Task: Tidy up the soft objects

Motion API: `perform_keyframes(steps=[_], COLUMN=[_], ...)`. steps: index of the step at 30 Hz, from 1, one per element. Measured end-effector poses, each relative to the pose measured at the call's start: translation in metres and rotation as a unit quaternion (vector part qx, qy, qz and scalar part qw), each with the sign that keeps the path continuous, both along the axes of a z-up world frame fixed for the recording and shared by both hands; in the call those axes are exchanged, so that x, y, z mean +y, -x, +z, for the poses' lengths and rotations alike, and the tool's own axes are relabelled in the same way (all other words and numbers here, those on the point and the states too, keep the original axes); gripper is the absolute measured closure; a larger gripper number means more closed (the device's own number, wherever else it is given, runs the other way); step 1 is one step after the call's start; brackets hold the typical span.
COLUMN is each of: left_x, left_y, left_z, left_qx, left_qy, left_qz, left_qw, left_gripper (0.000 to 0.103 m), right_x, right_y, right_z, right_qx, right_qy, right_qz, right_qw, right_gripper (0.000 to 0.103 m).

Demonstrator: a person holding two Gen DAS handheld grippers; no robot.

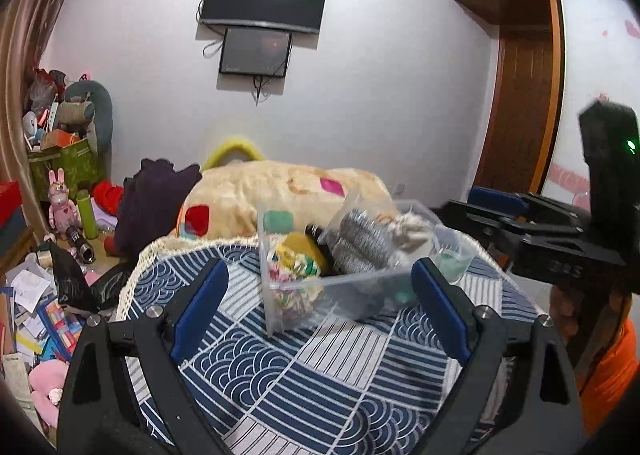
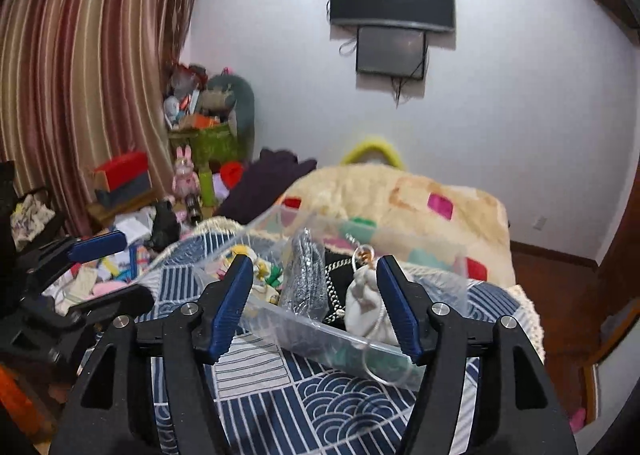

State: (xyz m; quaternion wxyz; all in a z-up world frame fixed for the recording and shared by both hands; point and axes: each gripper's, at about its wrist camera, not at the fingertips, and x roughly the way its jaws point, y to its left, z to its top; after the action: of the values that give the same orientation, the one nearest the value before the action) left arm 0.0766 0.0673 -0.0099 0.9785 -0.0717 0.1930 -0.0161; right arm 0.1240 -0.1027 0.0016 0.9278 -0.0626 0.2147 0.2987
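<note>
- Between my right gripper's (image 2: 314,297) blue pads (image 2: 236,303) — spread wide, gripping nothing — sits the near wall of the clear bin (image 2: 320,329), just ahead and slightly below.
- White drawstring pouch (image 2: 366,305) lies nearest, just inside my right-hand pad; the silver knit in a plastic sleeve (image 2: 304,279) stands more toward the middle.
- Bin's long axis runs across my view, tilted lower right.
- My left gripper (image 1: 320,309), also spread and empty, faces the bin's corner — farther back, I judge.
- Bin rests on the blue patterned cloth (image 2: 340,403).
</note>
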Motion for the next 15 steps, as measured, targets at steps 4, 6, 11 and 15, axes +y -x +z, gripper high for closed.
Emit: perform_keyframes(steps=[4, 6, 11, 15], left_x=[-0.004, -0.008, -0.02, -0.023], left_y=[0.01, 0.016, 0.031, 0.039], left_z=[0.018, 0.025, 0.04, 0.044], left_qx=[-0.025, -0.037, -0.061, -0.07], left_qy=[0.001, -0.003, -0.017, -0.016], left_qz=[-0.001, -0.004, -0.006, -0.006], left_qw=[0.9997, 0.9993, 0.9979, 0.9974], left_gripper=[0.005, 0.003, 0.0, 0.0], right_x=[-0.016, -0.021, -0.03, -0.036], right_y=[0.021, 0.03, 0.049, 0.056], right_z=[0.015, 0.021, 0.027, 0.023], right_qx=[-0.028, -0.041, -0.065, -0.061], right_qy=[-0.023, -0.029, -0.043, -0.054], right_qz=[-0.014, -0.018, -0.031, -0.031], right_qw=[0.999, 0.999, 0.996, 0.996], right_gripper=[0.029, 0.028, 0.02, 0.018])
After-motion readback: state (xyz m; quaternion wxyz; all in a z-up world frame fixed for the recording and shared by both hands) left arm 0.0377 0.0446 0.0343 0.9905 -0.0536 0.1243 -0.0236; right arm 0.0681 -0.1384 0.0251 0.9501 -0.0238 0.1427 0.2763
